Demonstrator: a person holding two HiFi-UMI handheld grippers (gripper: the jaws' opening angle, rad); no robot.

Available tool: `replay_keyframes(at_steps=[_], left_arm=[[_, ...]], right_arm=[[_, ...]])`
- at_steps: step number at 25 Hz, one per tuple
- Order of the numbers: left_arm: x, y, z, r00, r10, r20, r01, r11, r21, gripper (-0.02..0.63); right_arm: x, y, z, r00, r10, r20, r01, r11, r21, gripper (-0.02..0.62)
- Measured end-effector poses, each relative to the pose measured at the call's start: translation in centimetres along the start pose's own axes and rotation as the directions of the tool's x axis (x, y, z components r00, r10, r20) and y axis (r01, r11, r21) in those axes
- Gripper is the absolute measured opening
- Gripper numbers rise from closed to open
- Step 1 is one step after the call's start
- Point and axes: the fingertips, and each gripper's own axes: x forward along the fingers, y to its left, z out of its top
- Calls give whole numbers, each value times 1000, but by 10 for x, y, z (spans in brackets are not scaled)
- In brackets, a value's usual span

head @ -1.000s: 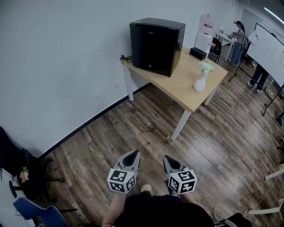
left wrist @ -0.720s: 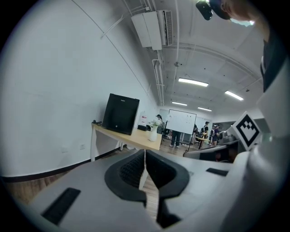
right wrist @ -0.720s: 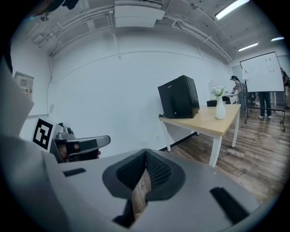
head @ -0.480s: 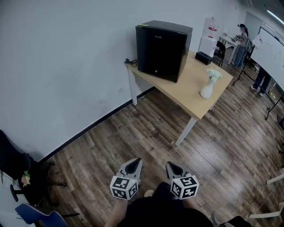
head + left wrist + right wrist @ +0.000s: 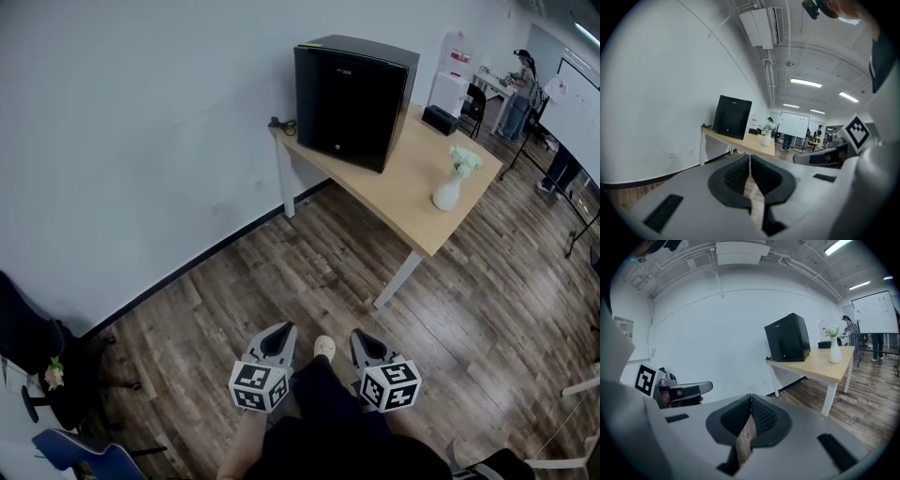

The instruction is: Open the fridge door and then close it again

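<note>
Fridge (image 5: 356,89), door shut, stands on the table (image 5: 403,192) by the wall, well apart from the left gripper (image 5: 280,331) and right gripper (image 5: 362,337), both closed, empty. Only the head view shows a shoe (image 5: 324,348) between them; only gripper views show ceiling lights (image 5: 806,83)

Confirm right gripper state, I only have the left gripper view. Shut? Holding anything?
Observer: The right gripper is shut, fingers together, nothing between them.
Operator: Where are we relative to the fridge?
Observer: In the head view both grippers sit low by the person's body, with a wide stretch of wood floor before the table that bears the fridge.
Operator: Anything near our feet?
Observer: One light shoe shows on the floor between the left gripper and the right one.
</note>
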Motion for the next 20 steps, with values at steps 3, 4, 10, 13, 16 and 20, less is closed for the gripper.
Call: replay_keyframes(at_steps=[3,4,10,13,16,20], left_arm=[[11,6,5,1000,5,6,-5,1000,2,12],[14,9,7,1000,7,6,-7,1000,2,12],[43,25,21,1000,21,12,-21,1000,-3,12],[59,29,27,1000,24,8,-24,1000,-8,12],[76,34,35,1000,25,7,-25,1000,-9,12],[98,41,43,1000,30,2,-30,999,-16,12]], right_arm=[[11,-3,6,1000,17,-2,-17,1000,-10,-9],[15,-4,9,1000,20,-3,-20,1000,-13,-9],[44,-19,26,999,34,-13,-34,999,-21,-9],[58,-29,39,999,42,-12,-43,999,-25,-9],[74,-36,54,998,58,-5,-58,998,-30,-9],[92,-44,71,997,79,-2,-79,996,-36,-9]])
